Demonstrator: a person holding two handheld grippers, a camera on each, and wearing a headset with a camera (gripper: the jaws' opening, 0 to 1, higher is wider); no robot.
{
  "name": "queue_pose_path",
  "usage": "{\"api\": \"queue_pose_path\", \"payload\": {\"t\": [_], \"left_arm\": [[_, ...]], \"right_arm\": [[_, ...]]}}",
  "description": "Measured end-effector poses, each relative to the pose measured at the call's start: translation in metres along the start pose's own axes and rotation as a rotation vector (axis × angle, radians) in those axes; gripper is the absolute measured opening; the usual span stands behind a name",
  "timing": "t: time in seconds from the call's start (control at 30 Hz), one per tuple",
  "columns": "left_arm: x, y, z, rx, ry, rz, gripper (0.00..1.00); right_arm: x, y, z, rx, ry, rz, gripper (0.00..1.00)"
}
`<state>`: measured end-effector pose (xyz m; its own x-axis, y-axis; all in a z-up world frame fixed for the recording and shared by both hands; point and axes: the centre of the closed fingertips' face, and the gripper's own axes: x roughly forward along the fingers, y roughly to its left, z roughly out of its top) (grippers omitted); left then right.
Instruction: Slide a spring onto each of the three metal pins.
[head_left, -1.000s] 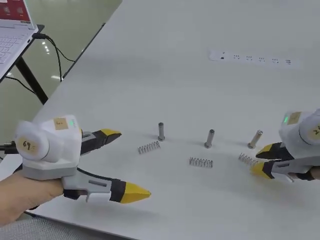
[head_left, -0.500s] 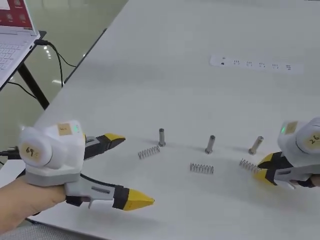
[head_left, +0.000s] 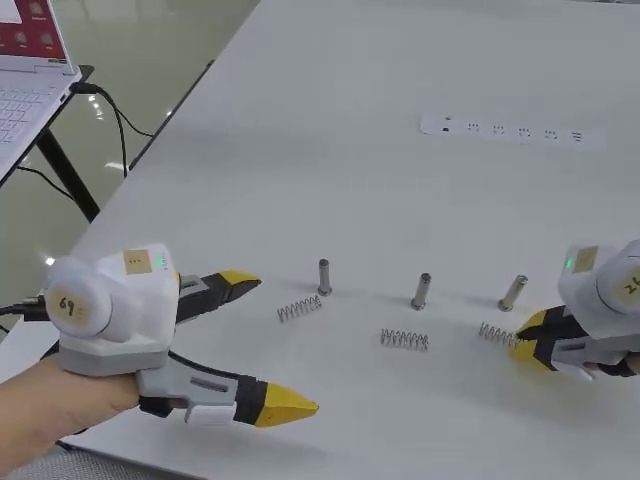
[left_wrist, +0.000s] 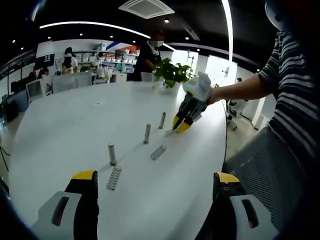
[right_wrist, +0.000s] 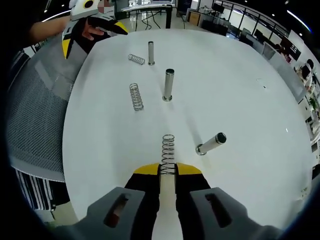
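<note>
where right fingers (right_wrist: 145, 171) meet, a coiled spring (right_wrist: 168, 149) lies.

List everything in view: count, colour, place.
table: one, white, under everything.
pins: three, grey metal, in a row mid-table; left pin and middle pin upright, right pin tilted.
springs: three, grey metal, lying one before each pin: left spring, middle spring, right spring.
power strip: one, white, far side of table.
laptop: one, white, beyond the table's left edge.
cable: black, beside the laptop.
left gripper: white, yellow tips, open, near left.
right gripper: same colours, shut on right spring's end.
hand: holding left gripper.
</note>
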<state>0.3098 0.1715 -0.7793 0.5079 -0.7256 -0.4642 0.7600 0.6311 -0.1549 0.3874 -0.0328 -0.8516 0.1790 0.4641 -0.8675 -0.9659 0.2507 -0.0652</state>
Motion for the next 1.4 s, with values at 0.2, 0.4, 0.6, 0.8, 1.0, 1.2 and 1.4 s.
{"api": "queue_pose_path", "payload": {"t": [0.2,0.4,0.6,0.8,1.0,1.2,1.4], "left_arm": [[0.010,-0.014,0.002,0.005,-0.001,-0.043,0.93],[0.018,-0.024,0.006,0.003,-0.017,-0.080,0.91],[0.030,-0.034,0.008,0.006,-0.021,-0.126,0.89],[0.042,-0.040,0.016,0.002,-0.053,-0.163,0.86],[0.057,-0.048,0.019,0.019,-0.073,-0.225,0.77],[0.071,-0.053,0.023,0.051,-0.086,-0.253,0.65],[0.080,-0.063,0.023,0.058,-0.087,-0.283,0.56]], "right_arm": [[-0.009,0.007,0.006,-0.030,-0.022,0.003,0.08],[-0.019,0.020,0.022,-0.074,-0.075,0.022,0.08],[-0.027,0.043,0.041,-0.148,-0.141,0.071,0.08],[-0.029,0.060,0.052,-0.213,-0.179,0.095,0.08],[-0.026,0.077,0.060,-0.246,-0.204,0.125,0.08],[-0.024,0.089,0.065,-0.251,-0.224,0.148,0.08],[-0.027,0.094,0.070,-0.268,-0.252,0.154,0.08]]}}
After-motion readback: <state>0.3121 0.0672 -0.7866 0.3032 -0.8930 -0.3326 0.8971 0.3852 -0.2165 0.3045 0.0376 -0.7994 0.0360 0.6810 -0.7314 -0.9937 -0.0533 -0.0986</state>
